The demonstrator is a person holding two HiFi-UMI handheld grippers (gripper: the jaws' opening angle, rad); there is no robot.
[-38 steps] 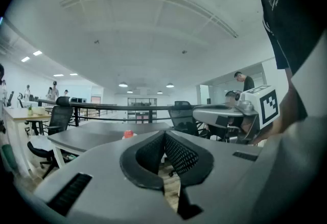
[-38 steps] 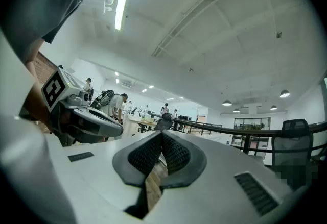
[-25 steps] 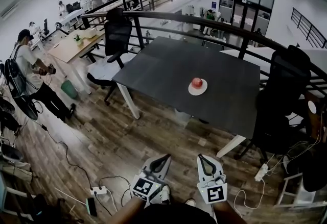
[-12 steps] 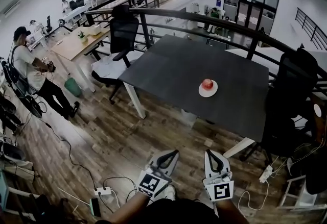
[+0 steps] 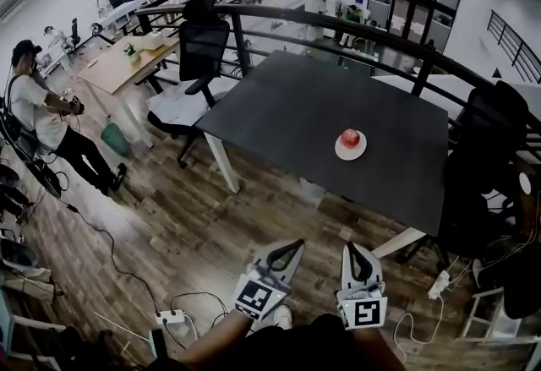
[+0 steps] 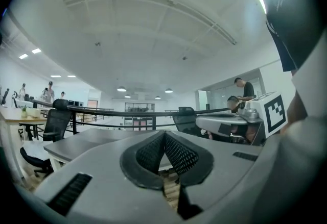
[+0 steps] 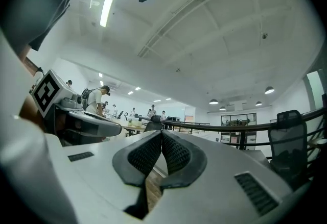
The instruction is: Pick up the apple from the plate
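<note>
A red apple (image 5: 350,139) sits on a small white plate (image 5: 351,150) on the dark table (image 5: 287,116), toward its right side. Both grippers are held low over the wooden floor, well short of the table's near edge. My left gripper (image 5: 297,243) is shut with nothing between its pads (image 6: 164,147). My right gripper (image 5: 352,247) is shut and empty too, its pads (image 7: 161,149) meeting at the tips. Both point level toward the table. The apple is not visible in either gripper view.
Black office chairs stand at the table's left (image 5: 200,52) and right (image 5: 486,150). A dark railing (image 5: 338,27) curves behind the table. A person (image 5: 38,111) stands at far left by a wooden desk (image 5: 127,65). Cables and a power strip (image 5: 172,316) lie on the floor.
Both grippers and the head have moved forward toward the table; the table and plate sit slightly nearer and further right in the head view. Both grippers stay shut.
</note>
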